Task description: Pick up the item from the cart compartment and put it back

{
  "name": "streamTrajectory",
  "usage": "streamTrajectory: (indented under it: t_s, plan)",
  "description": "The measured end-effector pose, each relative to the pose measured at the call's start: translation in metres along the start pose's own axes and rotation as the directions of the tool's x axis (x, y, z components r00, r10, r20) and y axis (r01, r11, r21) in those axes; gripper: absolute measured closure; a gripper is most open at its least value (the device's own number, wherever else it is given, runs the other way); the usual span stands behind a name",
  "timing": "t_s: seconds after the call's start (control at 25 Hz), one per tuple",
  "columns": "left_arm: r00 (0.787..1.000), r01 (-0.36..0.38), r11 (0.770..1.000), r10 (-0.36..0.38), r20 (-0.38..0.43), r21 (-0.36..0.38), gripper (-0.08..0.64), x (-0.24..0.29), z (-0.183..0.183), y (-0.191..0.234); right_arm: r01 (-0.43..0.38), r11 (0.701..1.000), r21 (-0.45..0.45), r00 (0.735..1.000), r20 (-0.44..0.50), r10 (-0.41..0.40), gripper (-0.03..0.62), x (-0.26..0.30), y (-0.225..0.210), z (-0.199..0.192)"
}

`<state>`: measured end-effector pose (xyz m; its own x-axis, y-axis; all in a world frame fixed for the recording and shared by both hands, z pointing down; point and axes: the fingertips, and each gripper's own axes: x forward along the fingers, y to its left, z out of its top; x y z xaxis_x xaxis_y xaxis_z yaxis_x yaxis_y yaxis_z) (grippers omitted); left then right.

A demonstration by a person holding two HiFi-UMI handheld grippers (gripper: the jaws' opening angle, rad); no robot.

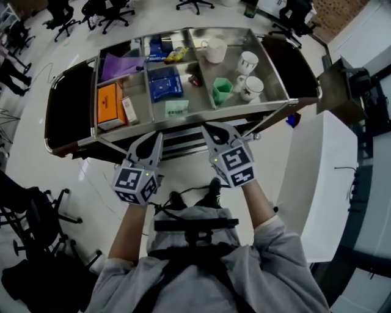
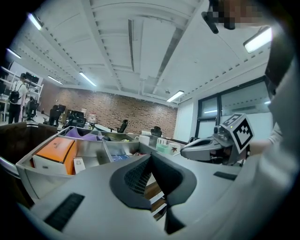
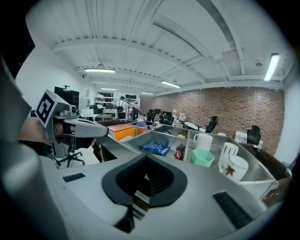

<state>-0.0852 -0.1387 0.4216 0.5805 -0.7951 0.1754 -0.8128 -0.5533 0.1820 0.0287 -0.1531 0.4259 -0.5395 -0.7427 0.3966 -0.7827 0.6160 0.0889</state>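
Note:
The steel cart tray (image 1: 266, 105) has three compartments. The left one holds an orange box (image 1: 110, 104) and a purple bag (image 1: 121, 66). Blue packs (image 1: 165, 84) and a teal pack (image 1: 177, 109) lie in the middle one. A green cup (image 1: 222, 90) and white mugs (image 1: 250, 87) stand in the right one. Both grippers hover side by side just short of the cart's front edge. My left gripper (image 1: 156, 139) (image 2: 150, 157) is shut and holds nothing. My right gripper (image 1: 211, 129) (image 3: 147, 159) is also shut and empty. The green cup (image 3: 202, 157) shows ahead in the right gripper view.
A white table (image 1: 317, 183) stands close on the right. Office chairs (image 1: 110, 15) stand beyond the cart, and another black chair (image 1: 36, 214) is at the lower left. Dark side flaps (image 1: 67, 110) hang off both cart ends. Lower shelves show under the tray.

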Motion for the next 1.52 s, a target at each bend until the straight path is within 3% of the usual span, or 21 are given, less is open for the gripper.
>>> streamTrajectory:
  t_s: [0.12, 0.28, 0.48, 0.6, 0.76, 0.96, 1.08, 1.16, 1.28, 1.52]
  plan:
    - [1.000, 0.018, 1.000, -0.018, 0.006, -0.004, 0.565, 0.005, 0.003, 0.000, 0.003, 0.995, -0.097, 1.000, -0.025, -0.005, 0.579, 0.010, -0.010, 0.016]
    - [1.000, 0.029, 0.999, -0.029, 0.008, -0.012, 0.565, 0.012, 0.006, -0.001, -0.047, 0.953, -0.301, 0.994, -0.109, 0.014, 0.486, 0.029, -0.023, 0.031]
    - [0.999, 0.031, 0.999, -0.031, 0.025, -0.020, 0.565, 0.019, 0.010, 0.000, -0.183, 0.802, -0.569, 0.960, -0.281, 0.020, 0.451, 0.065, -0.038, 0.039]
    - [0.999, 0.033, 0.999, -0.032, 0.038, -0.027, 0.565, 0.021, 0.013, 0.000, -0.272, 0.716, -0.643, 0.923, -0.385, 0.005, 0.437, 0.088, -0.049, 0.036]
    - [0.998, 0.031, 0.999, -0.030, 0.048, -0.027, 0.565, 0.024, 0.017, 0.004, -0.373, 0.640, -0.672, 0.869, -0.495, -0.013, 0.385, 0.118, -0.066, 0.033]
    - [0.998, 0.023, 0.999, -0.021, 0.057, -0.036, 0.565, 0.027, 0.019, 0.011, -0.508, 0.529, -0.680, 0.782, -0.622, -0.049, 0.385, 0.146, -0.077, 0.027]
    - [0.998, 0.023, 0.999, -0.021, 0.052, -0.045, 0.565, 0.029, 0.020, 0.011, -0.594, 0.452, -0.666, 0.705, -0.701, -0.107, 0.364, 0.162, -0.083, 0.019]
    - [0.998, 0.026, 0.999, -0.023, 0.053, -0.048, 0.565, 0.031, 0.021, 0.011, -0.657, 0.418, -0.627, 0.643, -0.756, -0.123, 0.364, 0.172, -0.085, 0.007]
    - [0.998, 0.026, 0.998, -0.024, 0.053, -0.050, 0.565, 0.033, 0.023, 0.010, -0.741, 0.398, -0.540, 0.552, -0.828, -0.097, 0.364, 0.182, -0.082, -0.016]
    - [0.999, 0.014, 0.999, -0.012, 0.049, -0.044, 0.565, 0.032, 0.023, 0.017, -0.782, 0.406, -0.474, 0.426, -0.881, -0.206, 0.364, 0.184, -0.099, -0.030]
